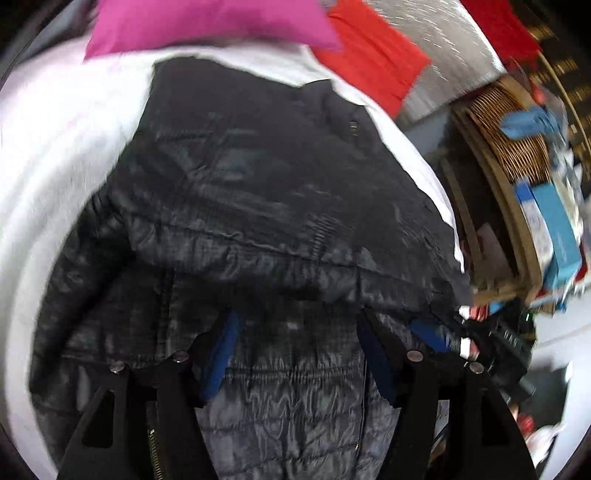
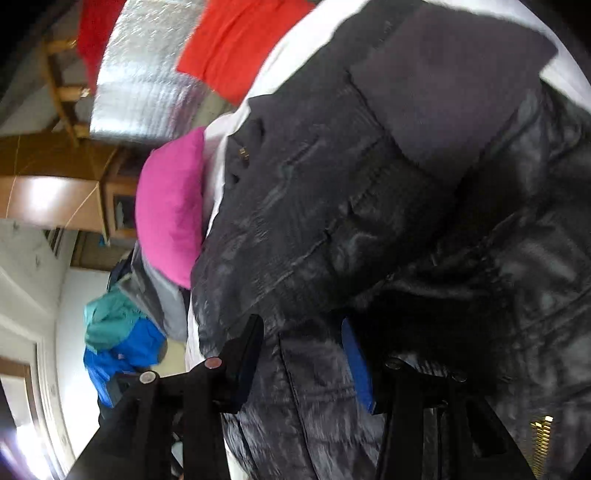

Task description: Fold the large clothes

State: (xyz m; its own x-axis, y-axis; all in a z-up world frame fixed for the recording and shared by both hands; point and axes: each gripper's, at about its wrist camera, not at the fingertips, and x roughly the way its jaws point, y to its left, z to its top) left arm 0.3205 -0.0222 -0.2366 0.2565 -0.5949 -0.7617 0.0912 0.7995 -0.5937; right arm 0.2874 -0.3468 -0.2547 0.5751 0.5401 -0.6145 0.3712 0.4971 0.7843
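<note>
A black puffer jacket (image 1: 258, 192) lies on a white sheet (image 1: 55, 147), its upper part folded over the lower part. It also fills the right wrist view (image 2: 388, 221). My left gripper (image 1: 299, 332) is open, its blue-padded fingers (image 1: 221, 354) just above the jacket's near quilted part with the zip. My right gripper (image 2: 303, 332) is open, with jacket fabric lying between its fingers (image 2: 356, 365). The other gripper shows at the right edge of the left wrist view (image 1: 491, 347).
A pink pillow (image 1: 207, 22) and a red cloth (image 1: 369, 55) lie at the far end of the sheet. Wicker shelving with blue boxes (image 1: 546, 221) stands to the right. A blue-green garment (image 2: 118, 339) and wooden furniture (image 2: 55, 192) stand beyond the bed edge.
</note>
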